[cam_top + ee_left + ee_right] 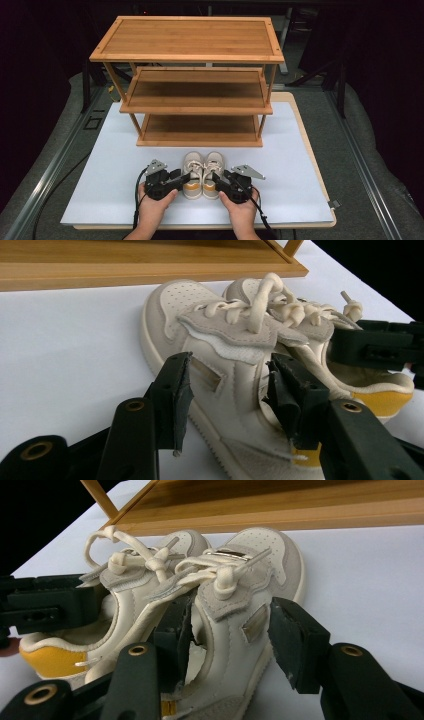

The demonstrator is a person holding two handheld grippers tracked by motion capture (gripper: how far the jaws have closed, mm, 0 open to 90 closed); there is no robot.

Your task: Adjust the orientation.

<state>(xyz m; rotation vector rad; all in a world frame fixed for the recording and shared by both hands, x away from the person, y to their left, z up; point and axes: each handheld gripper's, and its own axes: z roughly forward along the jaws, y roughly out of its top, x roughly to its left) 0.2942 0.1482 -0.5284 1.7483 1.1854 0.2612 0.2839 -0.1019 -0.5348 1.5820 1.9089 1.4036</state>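
Position: a pair of small cream shoes with yellow heels stands side by side on the white table [100, 190], toes toward the rack [190, 90], just in front of its bottom shelf [200, 127]. All three shelves are bare.

Left gripper [184, 178]: comes in from the outer side of the left shoe [192, 175]. In the left gripper view its jaws straddle that shoe [220, 370] at the side wall near the collar, one jaw outside, the other at or in the opening. A gap shows between the outer pad and the leather; jaws parted, nothing clamped.

Right gripper [216, 179]: mirrors this at the right shoe [212, 175]. In the right gripper view one jaw sits between the two shoes or in the opening of the right shoe [240, 605], the other stands clear of the outer wall. Jaws parted, no grip.

Step in hand, as judged: each gripper is set about its own shoe at the heel end, either poised to grasp or slackened off; the frames do not settle which. The shoes rest flat on the table, not lifted.

Next move, as judged: if the shoes go to the rack, each pair of jaws must close on the side wall at the collar, firmly enough that the soft upper does not fold out. Both shoes then lift level and travel forward. The bottom shelf has low headroom, so the approach must be flat and low, with the loose laces [125, 555] kept clear of the shelf edge
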